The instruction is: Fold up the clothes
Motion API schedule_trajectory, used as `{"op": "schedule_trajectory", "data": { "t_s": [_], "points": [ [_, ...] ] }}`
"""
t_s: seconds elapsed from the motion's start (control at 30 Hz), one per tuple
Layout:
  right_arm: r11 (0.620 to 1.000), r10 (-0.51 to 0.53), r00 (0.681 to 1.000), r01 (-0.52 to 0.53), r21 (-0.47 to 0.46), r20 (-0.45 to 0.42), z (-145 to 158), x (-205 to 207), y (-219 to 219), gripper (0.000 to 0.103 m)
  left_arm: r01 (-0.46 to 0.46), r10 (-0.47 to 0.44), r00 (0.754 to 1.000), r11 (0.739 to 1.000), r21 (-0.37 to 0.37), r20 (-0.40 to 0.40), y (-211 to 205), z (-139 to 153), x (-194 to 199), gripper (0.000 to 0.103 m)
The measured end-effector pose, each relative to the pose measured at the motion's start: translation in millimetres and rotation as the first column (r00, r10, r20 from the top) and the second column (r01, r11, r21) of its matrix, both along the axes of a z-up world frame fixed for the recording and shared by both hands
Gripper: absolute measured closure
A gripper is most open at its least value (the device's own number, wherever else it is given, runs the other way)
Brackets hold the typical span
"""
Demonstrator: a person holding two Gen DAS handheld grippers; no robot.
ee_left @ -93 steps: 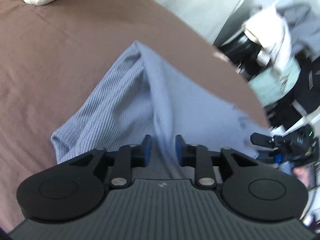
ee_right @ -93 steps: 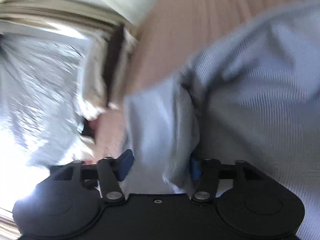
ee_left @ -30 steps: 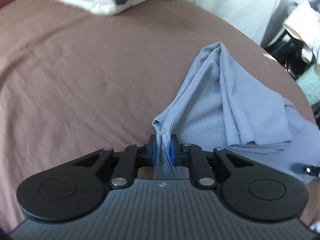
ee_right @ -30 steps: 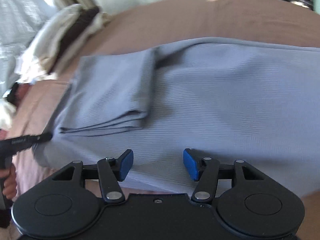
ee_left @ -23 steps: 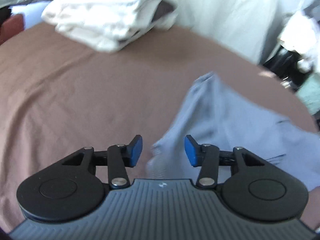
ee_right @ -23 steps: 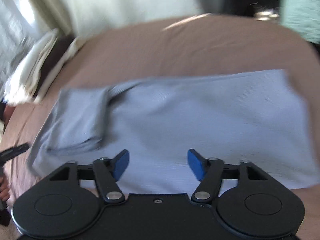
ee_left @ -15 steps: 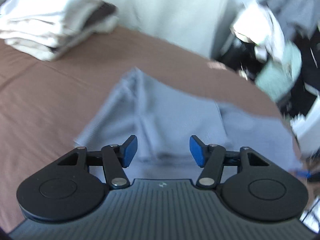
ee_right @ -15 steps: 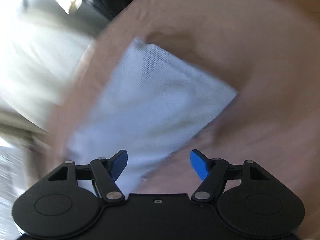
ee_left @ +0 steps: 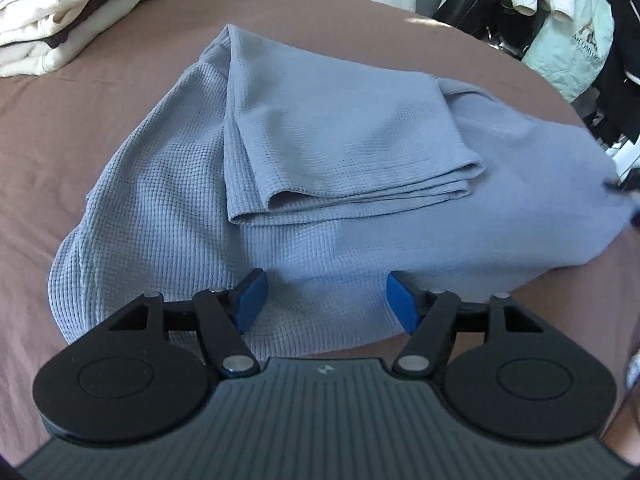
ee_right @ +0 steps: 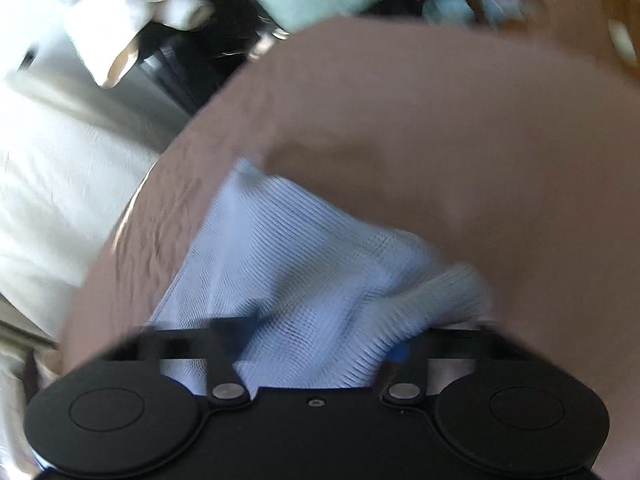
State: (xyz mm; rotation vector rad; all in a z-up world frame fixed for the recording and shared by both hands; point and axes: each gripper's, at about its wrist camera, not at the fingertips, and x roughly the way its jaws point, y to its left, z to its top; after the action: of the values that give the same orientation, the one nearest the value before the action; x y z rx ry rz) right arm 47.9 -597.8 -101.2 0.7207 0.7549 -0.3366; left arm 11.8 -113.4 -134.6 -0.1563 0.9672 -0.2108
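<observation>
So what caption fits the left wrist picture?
Left gripper opening over a half-folded blue shirt on the brown bed.

Left gripper (ee_left: 323, 296): black linkage arms, blue pads, silver pivot screws, ribbed grey housing

Brown bed (ee_left: 100, 92), blue-grey waffle garment (ee_left: 320, 140), folded cream pile (ee_left: 60, 8)

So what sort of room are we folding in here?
Probably a bedroom: the blue waffle-knit garment lies on a brown bedsheet, with a stack of folded cream clothes at its far corner and piled clothes and bags beside it.
</observation>
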Motion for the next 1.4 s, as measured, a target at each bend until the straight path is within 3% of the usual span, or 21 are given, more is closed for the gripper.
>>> {"op": "schedule_trajectory", "data": {
  "t_s": [0.07, 0.17, 0.3, 0.4, 0.47, 0.57, 0.63, 0.73, 0.87, 0.97, 1.07, 1.13, 1.23, 1.3, 1.4],
  "points": [
    [0.989, 0.052, 0.998, -0.045, -0.143, 0.041, 21, -3, 15, 0.093, -0.002, 0.002, 1.0, 1.0, 0.013, -0.012, 7, 0, -9, 0.038],
    [0.975, 0.065, 0.994, -0.045, -0.218, 0.083, 37, -20, 14, 0.093, -0.034, 0.032, 0.998, 0.999, -0.038, -0.052, 22, -2, -18, 0.038],
    [0.998, -0.049, 0.996, 0.045, -0.051, -0.072, -5, -14, -13, 0.093, -0.033, 0.027, 0.996, 0.997, -0.071, -0.088, 28, -1, -9, 0.038],
    [0.995, -0.087, 0.995, 0.089, 0.036, -0.052, -10, -15, -23, 0.093, 0.011, -0.018, 0.999, 0.991, -0.137, -0.049, 26, 12, -13, 0.039],
    [0.997, -0.073, 0.996, 0.073, 0.004, -0.047, -6, -16, -18, 0.093, 0.05, -0.048, 0.999, 0.981, -0.189, 0.018, 22, 23, -17, 0.038],
    [0.997, -0.059, 0.997, 0.057, -0.044, -0.055, -6, -16, -14, 0.093, 0.09, -0.072, 0.992, 0.977, -0.191, 0.101, 7, 30, -14, 0.037],
    [0.997, -0.067, 0.996, 0.065, -0.052, -0.05, -5, -9, -12, 0.092, 0.062, -0.056, 0.998, 0.985, -0.164, 0.041, 2, 14, -6, 0.037],
    [0.985, -0.032, 0.998, 0.021, -0.171, -0.062, 1, -1, 7, 0.092, 0.027, -0.031, 0.999, 0.992, -0.121, -0.036, -2, -5, 0, 0.038],
    [0.954, 0.028, 0.999, -0.039, -0.298, -0.041, 15, -1, 28, 0.092, 0.042, -0.043, 0.999, 0.996, -0.084, -0.017, -5, 5, -4, 0.037],
    [0.93, 0.108, 0.993, -0.082, -0.358, 0.054, 33, -11, 49, 0.09, 0.024, -0.022, 1.0, 0.992, -0.121, 0.011, 12, 18, 0, 0.037],
    [0.905, 0.26, 0.952, -0.182, -0.384, 0.162, 54, -18, 88, 0.09, 0.007, 0.0, 0.999, 0.987, -0.161, 0.038, 31, 32, 5, 0.037],
    [0.885, 0.368, 0.901, -0.264, -0.384, 0.229, 68, -21, 122, 0.09, 0.001, 0.011, 0.997, 0.987, -0.163, 0.072, 45, 46, 12, 0.037],
    [0.821, 0.529, 0.803, -0.403, -0.403, 0.275, 87, -18, 185, 0.09, -0.001, 0.025, 0.989, 0.986, -0.168, 0.145, 70, 71, 19, 0.037],
    [0.762, 0.625, 0.725, -0.485, -0.43, 0.29, 95, -14, 232, 0.09, -0.027, 0.058, 0.981, 0.986, -0.166, 0.186, 89, 74, 17, 0.038],
    [0.677, 0.732, 0.61, -0.603, -0.422, 0.303, 89, -6, 301, 0.09, -0.142, 0.168, 0.976, 0.973, -0.184, 0.137, 119, 52, 10, 0.04]
  ]
}}
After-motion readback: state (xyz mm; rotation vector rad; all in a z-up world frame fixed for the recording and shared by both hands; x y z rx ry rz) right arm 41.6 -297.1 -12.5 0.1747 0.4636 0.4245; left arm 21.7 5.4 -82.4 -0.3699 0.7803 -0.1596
